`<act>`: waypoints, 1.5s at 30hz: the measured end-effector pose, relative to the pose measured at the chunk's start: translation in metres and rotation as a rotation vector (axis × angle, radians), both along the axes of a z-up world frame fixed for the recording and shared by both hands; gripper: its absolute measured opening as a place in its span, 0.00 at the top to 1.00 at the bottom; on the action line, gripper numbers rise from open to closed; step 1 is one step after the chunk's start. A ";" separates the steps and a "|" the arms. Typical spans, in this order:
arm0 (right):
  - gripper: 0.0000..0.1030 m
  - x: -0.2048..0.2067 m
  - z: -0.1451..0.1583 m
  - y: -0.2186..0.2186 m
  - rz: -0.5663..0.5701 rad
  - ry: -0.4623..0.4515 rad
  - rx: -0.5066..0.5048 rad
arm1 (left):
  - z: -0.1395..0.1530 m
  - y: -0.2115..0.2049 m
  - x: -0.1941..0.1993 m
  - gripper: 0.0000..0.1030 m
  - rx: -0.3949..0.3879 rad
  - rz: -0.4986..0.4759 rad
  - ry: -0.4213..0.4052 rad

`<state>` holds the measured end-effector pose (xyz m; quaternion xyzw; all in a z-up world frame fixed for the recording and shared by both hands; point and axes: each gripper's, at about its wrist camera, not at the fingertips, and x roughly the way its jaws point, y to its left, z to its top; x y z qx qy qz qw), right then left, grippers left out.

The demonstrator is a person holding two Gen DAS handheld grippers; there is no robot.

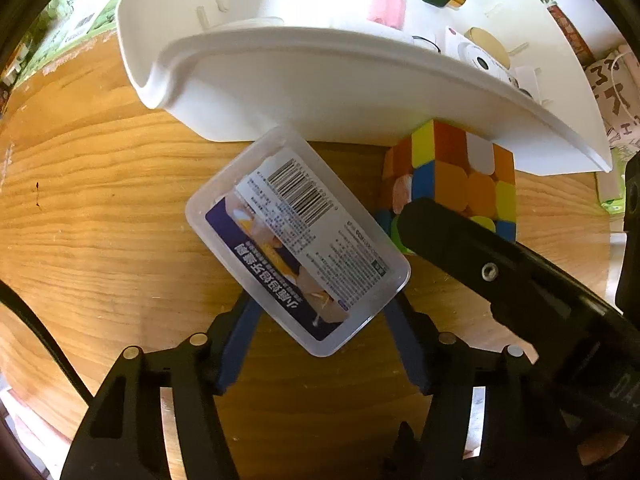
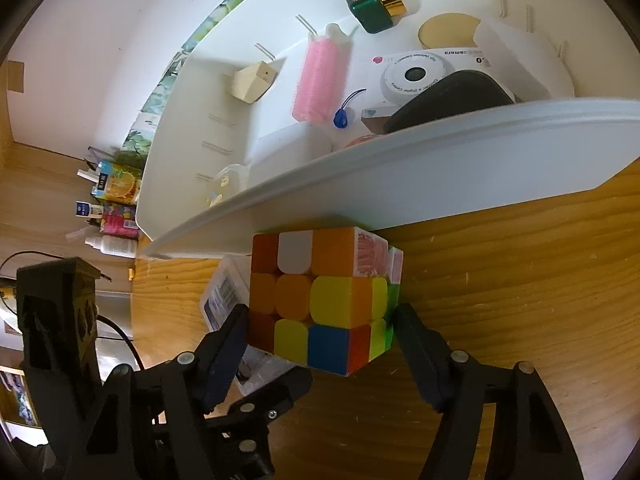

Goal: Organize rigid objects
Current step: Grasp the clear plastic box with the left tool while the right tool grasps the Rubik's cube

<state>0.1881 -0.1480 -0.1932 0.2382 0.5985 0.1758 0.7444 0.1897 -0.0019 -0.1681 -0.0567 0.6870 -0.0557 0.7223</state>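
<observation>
My left gripper (image 1: 320, 304) is shut on a clear plastic box (image 1: 298, 240) with a barcode label, held just in front of the white bin (image 1: 320, 92). My right gripper (image 2: 320, 312) is shut on a multicoloured puzzle cube (image 2: 320, 300), held beside the bin's rim (image 2: 400, 168). The cube (image 1: 452, 176) and one right finger (image 1: 480, 256) also show in the left wrist view. The clear box (image 2: 224, 296) shows behind the cube in the right wrist view.
The bin holds a pink hair roller (image 2: 320, 80), a green bottle with gold cap (image 2: 372, 8), a white toy camera (image 2: 416, 76), a beige block (image 2: 252, 80) and a black object (image 2: 452, 100). Drink cartons and bottles (image 2: 112, 208) stand behind it on the wooden table (image 1: 100, 220).
</observation>
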 end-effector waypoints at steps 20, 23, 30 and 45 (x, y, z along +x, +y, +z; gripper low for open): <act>0.35 -0.023 0.003 -0.017 -0.172 0.021 0.010 | 0.002 0.050 -0.023 0.91 -0.117 0.017 0.076; 0.35 -0.030 0.003 -0.021 -0.211 0.028 0.019 | 0.000 0.062 -0.027 0.97 -0.136 0.032 0.094; 0.36 -0.053 0.002 -0.025 -0.265 0.029 0.026 | 0.011 0.077 -0.035 0.97 -0.184 0.035 0.065; 0.36 -0.100 0.007 -0.046 -0.362 -0.019 0.093 | 0.052 0.082 -0.034 0.28 -0.128 -0.044 -0.075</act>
